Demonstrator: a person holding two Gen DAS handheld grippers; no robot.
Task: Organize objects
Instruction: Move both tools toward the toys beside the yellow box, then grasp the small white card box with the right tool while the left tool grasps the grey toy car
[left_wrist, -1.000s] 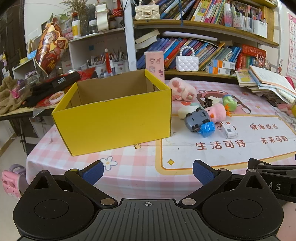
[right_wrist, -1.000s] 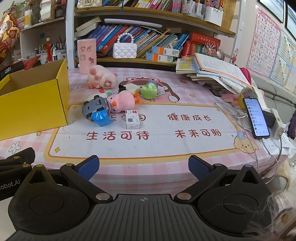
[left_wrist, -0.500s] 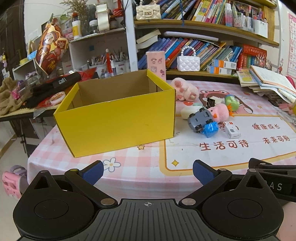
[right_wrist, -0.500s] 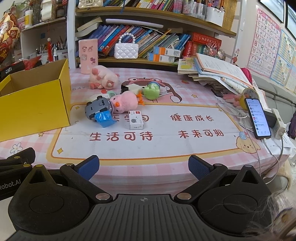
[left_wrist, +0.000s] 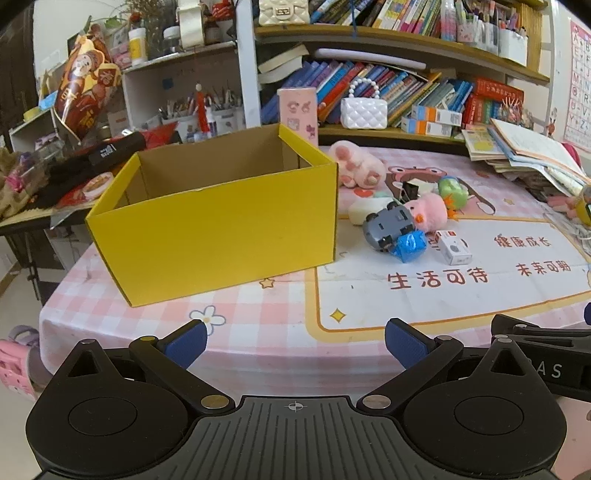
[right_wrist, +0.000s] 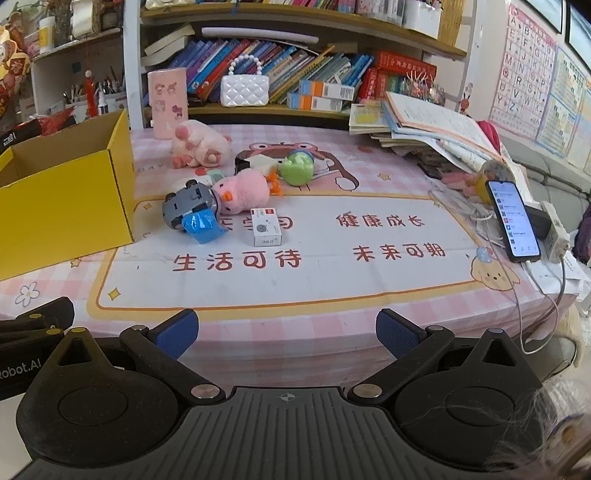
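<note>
An open yellow cardboard box (left_wrist: 221, 229) (right_wrist: 62, 206) stands on the left of the table, and what I see of its inside is bare. To its right lie a grey toy car (left_wrist: 388, 226) (right_wrist: 188, 206), a blue wrapped item (left_wrist: 408, 245) (right_wrist: 201, 223), a pink plush duck (left_wrist: 430, 217) (right_wrist: 243, 192), a small white carton (left_wrist: 453, 247) (right_wrist: 265, 232), a green toy (left_wrist: 452, 192) (right_wrist: 297, 168) and a pink plush pig (left_wrist: 356, 166) (right_wrist: 199, 146). My left gripper (left_wrist: 295, 341) and right gripper (right_wrist: 286, 332) are both open at the table's front edge, with nothing between their fingers.
A phone (right_wrist: 513, 221) leans at the right edge with a charging cable (right_wrist: 554, 295) and a power strip. Stacked books (right_wrist: 424, 125) lie at the back right. A bookshelf (right_wrist: 295, 85) with a white purse (right_wrist: 243, 90) backs the table. Clutter fills the side desk (left_wrist: 55, 177) on the left.
Both grippers have moved a little forward and left, so the box and toys look slightly closer and shifted right. Nothing on the table has moved.
</note>
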